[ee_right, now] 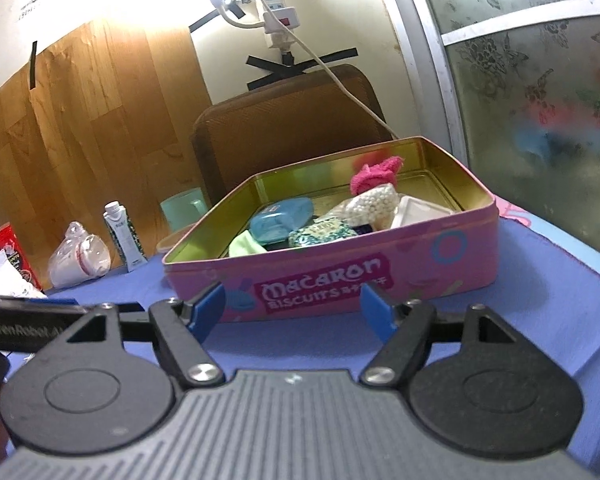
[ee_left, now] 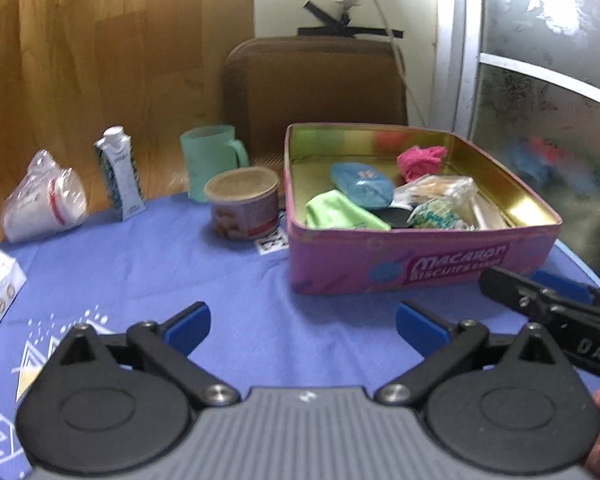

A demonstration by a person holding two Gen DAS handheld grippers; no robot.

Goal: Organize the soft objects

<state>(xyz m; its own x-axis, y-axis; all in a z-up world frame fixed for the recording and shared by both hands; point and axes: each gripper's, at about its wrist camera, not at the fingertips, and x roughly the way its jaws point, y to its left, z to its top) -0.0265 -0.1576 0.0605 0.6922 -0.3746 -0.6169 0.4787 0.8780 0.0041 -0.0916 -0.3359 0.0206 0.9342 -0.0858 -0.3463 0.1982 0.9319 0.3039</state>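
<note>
Two grippers hang over our blue tablecloth, both with nothing between their blue pads. Our left gripper has its jaws spread wide above bare cloth; the right gripper is spread too, its tips just short of the near wall of the pink tin.

From the left wrist the tin sits at about one o'clock of the left gripper, lid off, gold inside. Its front reads "Macaron" in white on a dark pink label, with "BISCUITS" below and a few characters too small for us to read.

Inside it we see the soft things: a pink knitted piece at the back, a blue pouch in the middle, a green cloth at the near left, and a crinkled clear bag to the right. From the right wrist a bag of white beads shows beneath the pink piece.

At eleven o'clock of the left gripper stand a paper-topped tub, a mint mug and a small carton; its print is blurred. The right gripper's arm, entering at three o'clock, carries letters "DAS", cut off by the edge. In the right view the left gripper's body reads "GenRobot".
</note>
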